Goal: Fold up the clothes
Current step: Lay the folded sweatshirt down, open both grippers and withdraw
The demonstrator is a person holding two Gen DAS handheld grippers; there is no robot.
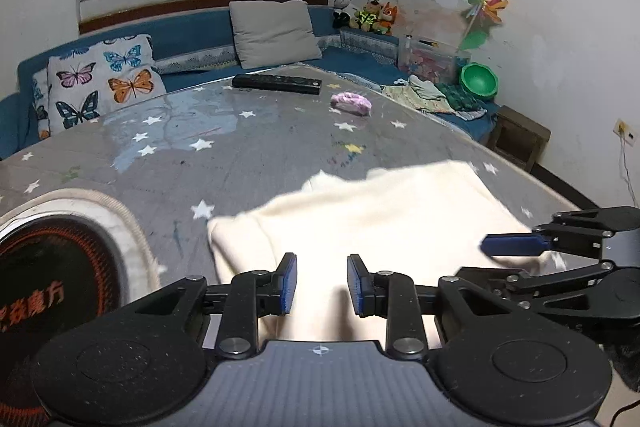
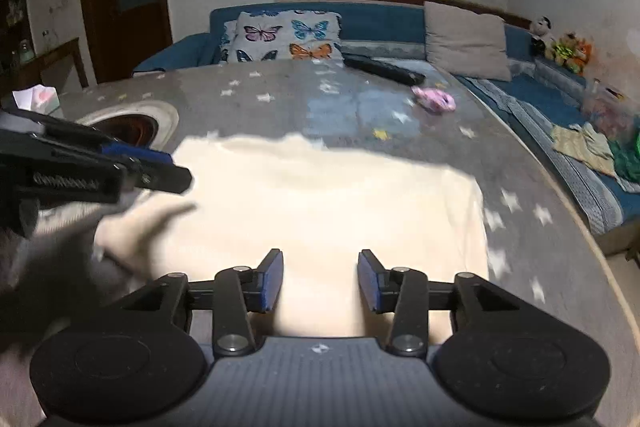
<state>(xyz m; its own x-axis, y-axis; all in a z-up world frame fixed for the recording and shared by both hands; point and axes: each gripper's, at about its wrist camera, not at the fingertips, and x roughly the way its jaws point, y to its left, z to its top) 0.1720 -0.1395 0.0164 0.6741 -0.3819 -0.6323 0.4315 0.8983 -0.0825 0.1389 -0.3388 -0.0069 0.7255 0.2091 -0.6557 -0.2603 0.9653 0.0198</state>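
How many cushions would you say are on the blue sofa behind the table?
2: a butterfly-print cushion at the sofa's left end, and a plain grey cushion further right. More could be hidden beyond the frame.

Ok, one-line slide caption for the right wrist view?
Open right tongs poised over cream garment on star-print table, left tongs alongside.

Ahead of the grippers, a grey star-patterned table (image 1: 240, 163) carries a black remote (image 1: 277, 83) and a pink scrunchie (image 1: 351, 103) at its far side. To the left sits a round induction cooker (image 1: 60, 267). Beyond, a butterfly cushion (image 1: 100, 83) and grey pillow (image 1: 274, 33) lean on a blue sofa (image 1: 192, 35).
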